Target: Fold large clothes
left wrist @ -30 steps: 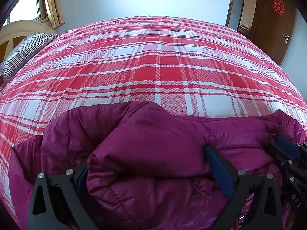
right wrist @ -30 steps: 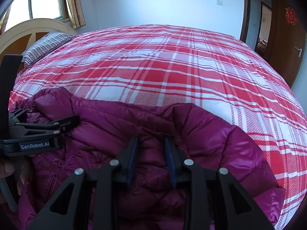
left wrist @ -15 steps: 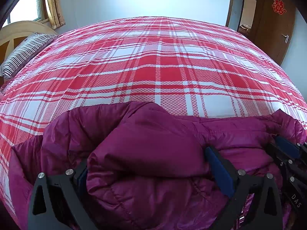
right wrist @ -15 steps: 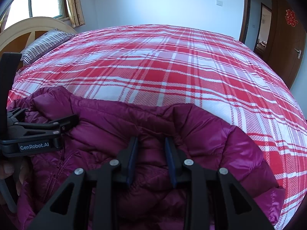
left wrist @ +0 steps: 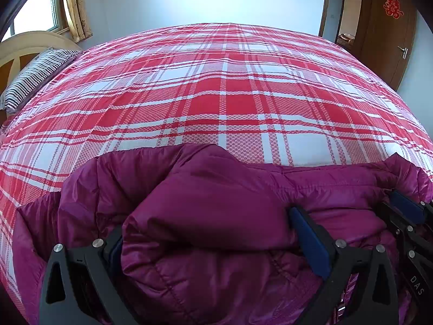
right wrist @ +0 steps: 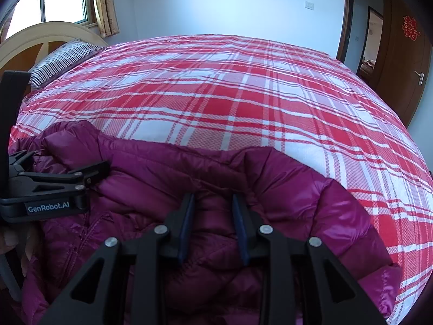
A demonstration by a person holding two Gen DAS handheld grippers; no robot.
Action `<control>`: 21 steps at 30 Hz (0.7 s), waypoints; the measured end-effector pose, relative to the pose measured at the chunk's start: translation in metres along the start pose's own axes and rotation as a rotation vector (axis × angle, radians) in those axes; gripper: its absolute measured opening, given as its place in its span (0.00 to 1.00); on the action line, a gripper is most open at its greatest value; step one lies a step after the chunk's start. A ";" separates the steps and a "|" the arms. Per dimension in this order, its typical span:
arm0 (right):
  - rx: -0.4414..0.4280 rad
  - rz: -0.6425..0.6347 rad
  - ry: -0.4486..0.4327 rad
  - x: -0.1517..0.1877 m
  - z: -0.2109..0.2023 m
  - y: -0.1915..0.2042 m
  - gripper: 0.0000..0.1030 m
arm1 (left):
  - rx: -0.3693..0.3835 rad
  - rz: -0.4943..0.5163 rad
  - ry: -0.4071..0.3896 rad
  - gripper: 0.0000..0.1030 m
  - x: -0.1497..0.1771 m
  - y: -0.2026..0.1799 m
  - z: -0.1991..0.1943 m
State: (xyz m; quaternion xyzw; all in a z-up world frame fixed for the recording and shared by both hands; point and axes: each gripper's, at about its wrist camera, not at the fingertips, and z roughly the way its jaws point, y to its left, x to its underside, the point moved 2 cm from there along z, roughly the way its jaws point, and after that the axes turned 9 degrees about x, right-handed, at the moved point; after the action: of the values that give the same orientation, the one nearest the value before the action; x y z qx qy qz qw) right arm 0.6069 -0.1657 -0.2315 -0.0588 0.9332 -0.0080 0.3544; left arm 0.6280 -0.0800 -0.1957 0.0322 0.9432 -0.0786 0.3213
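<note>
A purple puffer jacket [left wrist: 205, 216] lay bunched at the near edge of the bed [left wrist: 216, 94]. The left gripper [left wrist: 208, 233] had its fingers spread wide around a thick fold of it. The right gripper [right wrist: 212, 224] pinched a narrower fold between its fingers.

Magenta quilted jacket [left wrist: 211, 216]; red-white plaid bedspread [left wrist: 230, 94]; black-white striped pillow [left wrist: 35, 75]; brown door [left wrist: 389, 32].
</note>
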 end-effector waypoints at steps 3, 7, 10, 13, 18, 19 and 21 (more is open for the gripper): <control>0.007 -0.004 0.000 0.000 0.000 0.001 0.31 | -0.001 0.001 0.000 0.99 0.000 0.000 0.000; 0.009 -0.005 0.001 0.000 0.001 0.001 0.31 | 0.001 0.000 0.000 0.99 0.000 0.000 0.000; 0.013 -0.007 0.000 0.000 0.001 0.001 0.31 | 0.000 0.000 0.001 0.99 0.000 0.000 0.000; 0.012 -0.006 0.001 0.000 0.000 0.001 0.31 | 0.001 -0.001 0.001 0.99 0.000 0.000 0.001; 0.012 -0.004 0.003 0.000 0.001 0.001 0.31 | -0.001 0.000 0.001 0.99 0.000 0.000 0.001; 0.014 -0.006 0.002 0.000 0.000 0.002 0.31 | -0.003 0.002 0.002 0.99 -0.001 0.000 0.001; 0.011 -0.003 0.007 0.000 0.001 0.002 0.31 | -0.013 0.006 0.007 0.99 -0.002 -0.002 0.002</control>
State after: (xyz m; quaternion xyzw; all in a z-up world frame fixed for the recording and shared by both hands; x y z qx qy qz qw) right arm 0.6075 -0.1636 -0.2327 -0.0583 0.9343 -0.0141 0.3515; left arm 0.6300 -0.0819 -0.1959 0.0332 0.9447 -0.0715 0.3183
